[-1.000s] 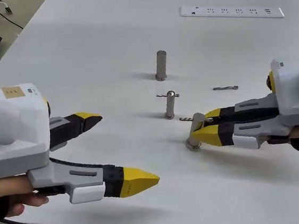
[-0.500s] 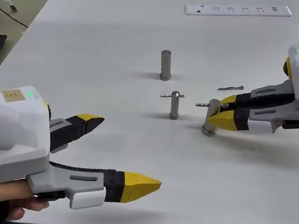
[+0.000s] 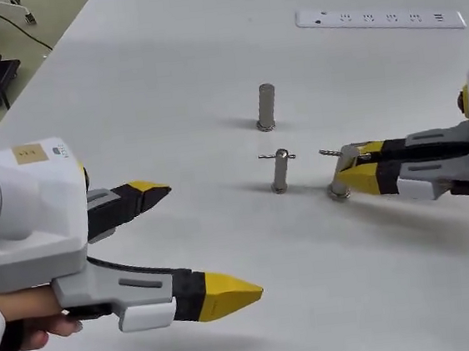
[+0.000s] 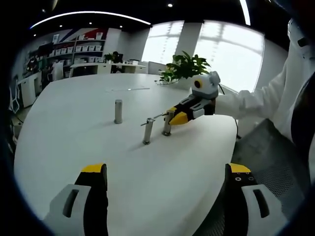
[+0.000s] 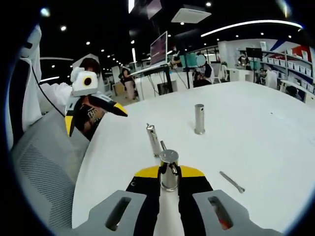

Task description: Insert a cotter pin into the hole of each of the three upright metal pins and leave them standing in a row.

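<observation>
Head view: right claw (image 3: 353, 168) clamped on a metal pin (image 3: 338, 186); left claw (image 3: 212, 238) apart, empty. Risks toppling it on release, or bumping the middle pin (image 3: 280, 171) just beside.

From the headset feed I was looking down at a big white table (image 3: 166, 82) with a fairly glossy top. A white power strip (image 3: 380, 19) lay flat near the far edge, well away from the middle. Off the table's left corner I could see a bit of greenish floor (image 3: 46, 19). The left gripper view gave me a leafy plant (image 4: 184, 66) past the table's end, with bright windows (image 4: 231, 54) behind it and shelves (image 4: 81, 49) along the wall. The right gripper view had a grey mesh chair (image 5: 42, 162) just beside the table and a screen (image 5: 159, 48) up high. A couple of people (image 5: 129, 81) were at desks way back, too small to make out.
</observation>
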A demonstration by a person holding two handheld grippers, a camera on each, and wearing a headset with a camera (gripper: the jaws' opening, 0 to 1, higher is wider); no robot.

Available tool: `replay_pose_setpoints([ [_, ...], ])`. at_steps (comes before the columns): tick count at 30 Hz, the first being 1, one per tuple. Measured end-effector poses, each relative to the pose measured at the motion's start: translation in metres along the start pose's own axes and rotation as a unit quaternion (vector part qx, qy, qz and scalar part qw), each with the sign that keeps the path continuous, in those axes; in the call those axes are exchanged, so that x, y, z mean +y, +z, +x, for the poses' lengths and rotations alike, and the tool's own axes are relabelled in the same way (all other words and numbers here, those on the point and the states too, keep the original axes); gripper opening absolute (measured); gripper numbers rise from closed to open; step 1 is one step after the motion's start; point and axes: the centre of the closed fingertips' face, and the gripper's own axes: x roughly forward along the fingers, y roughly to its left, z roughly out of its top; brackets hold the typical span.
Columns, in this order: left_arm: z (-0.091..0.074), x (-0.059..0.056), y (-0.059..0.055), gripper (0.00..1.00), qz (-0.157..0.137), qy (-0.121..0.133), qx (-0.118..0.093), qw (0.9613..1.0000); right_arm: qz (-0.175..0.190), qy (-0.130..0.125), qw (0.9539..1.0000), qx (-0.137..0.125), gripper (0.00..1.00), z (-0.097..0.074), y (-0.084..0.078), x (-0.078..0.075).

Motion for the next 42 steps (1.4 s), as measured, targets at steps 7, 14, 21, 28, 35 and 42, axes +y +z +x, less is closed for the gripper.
replay_pose_setpoints([
  [7, -0.001, 0.000, -0.002, 0.99, -0.002, 0.004, 0.002, 1.0000, -0.010, 0.002, 0.9999, 0.003, 0.08, 0.000, 0.000, 0.002],
  [14, -0.002, -0.002, -0.005, 0.99, -0.004, 0.005, 0.003, 1.0000, 0.002, 0.009, 1.0000, -0.002, 0.09, 0.001, -0.003, 0.003],
  [21, -0.004, -0.004, -0.005, 0.99, -0.005, 0.008, 0.002, 1.0000, 0.003, -0.012, 0.9998, -0.015, 0.15, -0.001, -0.002, 0.002],
  [28, -0.008, -0.004, -0.005, 0.99, -0.006, 0.014, -0.001, 0.9999, 0.010, -0.026, 0.9985, -0.046, 0.18, -0.011, 0.014, 0.002],
  [35, -0.011, -0.006, -0.003, 0.99, -0.012, 0.022, -0.011, 0.9996, 0.011, -0.024, 0.9972, -0.070, 0.33, -0.029, 0.030, 0.008],
  [42, -0.011, -0.004, -0.004, 0.99, -0.025, 0.031, -0.019, 0.9990, 0.014, -0.028, 0.9944, -0.101, 0.46, -0.050, 0.044, 0.017],
])
